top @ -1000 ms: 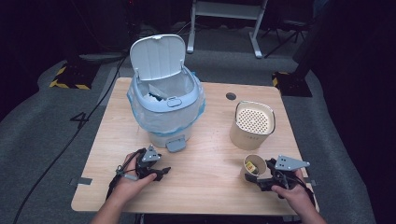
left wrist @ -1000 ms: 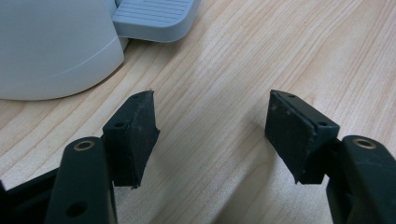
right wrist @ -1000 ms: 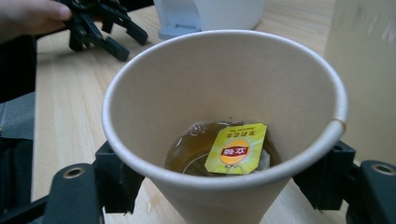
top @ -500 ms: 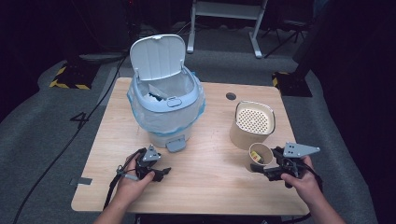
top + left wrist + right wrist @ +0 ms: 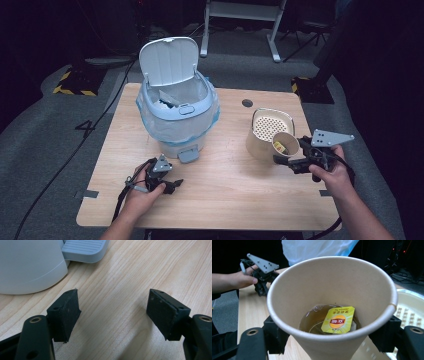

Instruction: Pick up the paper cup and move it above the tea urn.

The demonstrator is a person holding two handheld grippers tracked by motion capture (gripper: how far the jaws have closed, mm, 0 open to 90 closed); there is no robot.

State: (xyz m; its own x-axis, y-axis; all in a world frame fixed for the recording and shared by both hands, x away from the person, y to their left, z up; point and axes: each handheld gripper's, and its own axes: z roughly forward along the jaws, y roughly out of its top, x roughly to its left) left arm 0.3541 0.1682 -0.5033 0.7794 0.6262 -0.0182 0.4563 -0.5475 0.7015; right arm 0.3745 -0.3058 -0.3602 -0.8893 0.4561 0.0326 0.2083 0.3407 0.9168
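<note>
Tan cup (image 5: 332, 290) with a yellow tag (image 5: 337, 320); pale blue bin (image 5: 177, 112); cream strainer (image 5: 270, 125) dotted with holes; light wood-grain bench (image 5: 225, 195).

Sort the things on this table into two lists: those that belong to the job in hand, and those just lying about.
In the job:
- paper cup, held in the right gripper
- tea bag and liquid inside it
- strainer container beside the cup
- pedal bin, lid up, bag-lined

Lying about:
- left gripper, open, idle on the table
</note>
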